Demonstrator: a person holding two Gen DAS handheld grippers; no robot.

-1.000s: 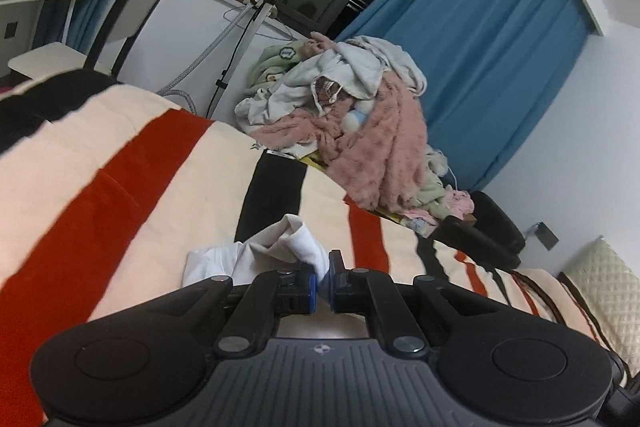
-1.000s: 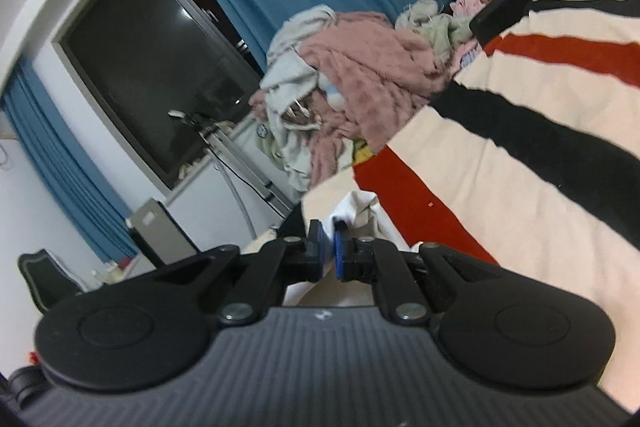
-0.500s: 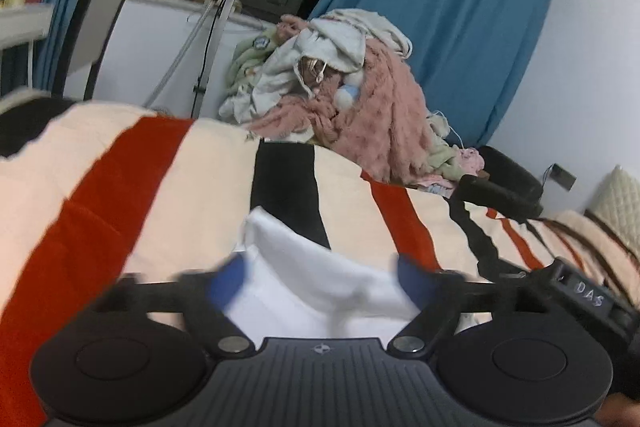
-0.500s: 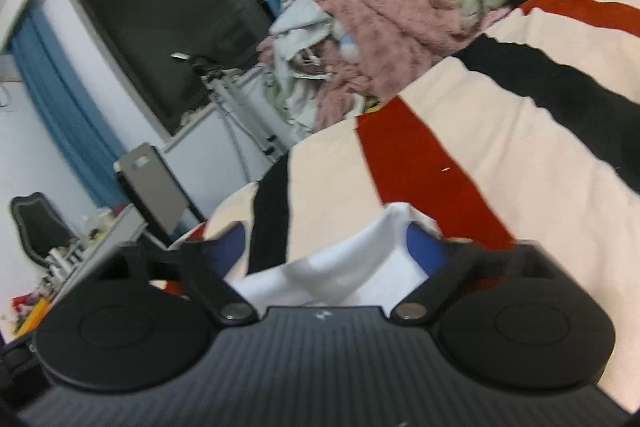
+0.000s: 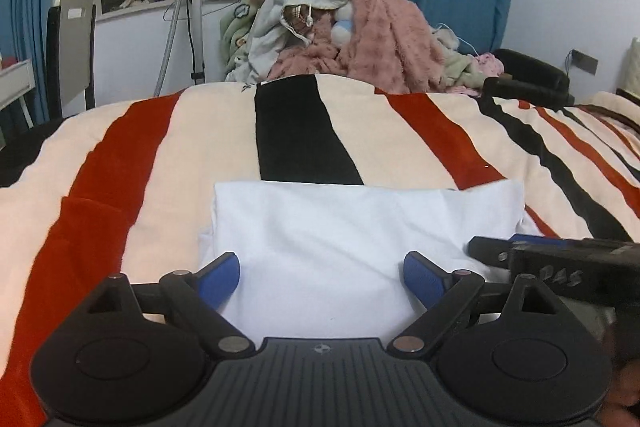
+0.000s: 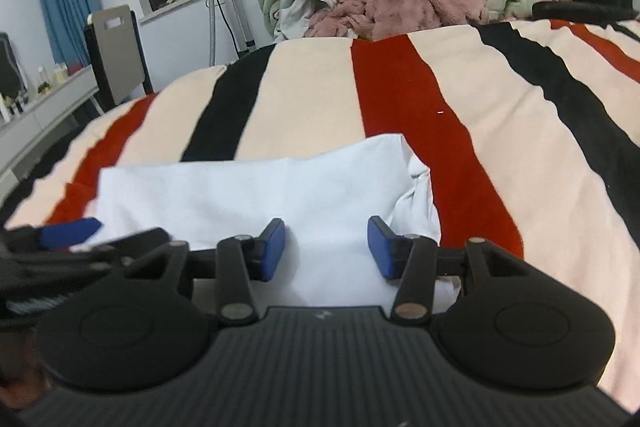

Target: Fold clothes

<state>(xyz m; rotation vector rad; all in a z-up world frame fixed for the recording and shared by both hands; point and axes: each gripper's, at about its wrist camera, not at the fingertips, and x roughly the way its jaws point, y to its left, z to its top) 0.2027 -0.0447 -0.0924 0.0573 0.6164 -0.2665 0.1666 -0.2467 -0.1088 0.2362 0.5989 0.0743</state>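
A white garment [image 5: 352, 227] lies folded into a flat rectangle on the striped bed cover [image 5: 168, 147]. My left gripper [image 5: 322, 277] hovers over its near left part, jaws wide open, nothing between the blue pads. My right gripper [image 6: 327, 247] hangs over the near right part of the same white garment [image 6: 248, 195]; its jaws are closing and stand about half apart, with only flat cloth below them and no pad pressing on it. The right gripper's finger shows at the right edge of the left wrist view [image 5: 520, 247], and the left gripper's blue pad [image 6: 70, 231] at the left of the right wrist view.
A heap of unfolded clothes [image 5: 360, 27], pink and grey, sits past the far edge of the bed. A tripod [image 5: 192, 7] and a chair [image 5: 68, 55] stand at the left by the window. Black armrests [image 5: 528, 83] lie at the far right.
Both grippers were shut on the white cloth a second ago; they let it go and opened. The garment now lies flat. Both views have rolled level and sunk toward the bed; the right jaws have narrowed again.
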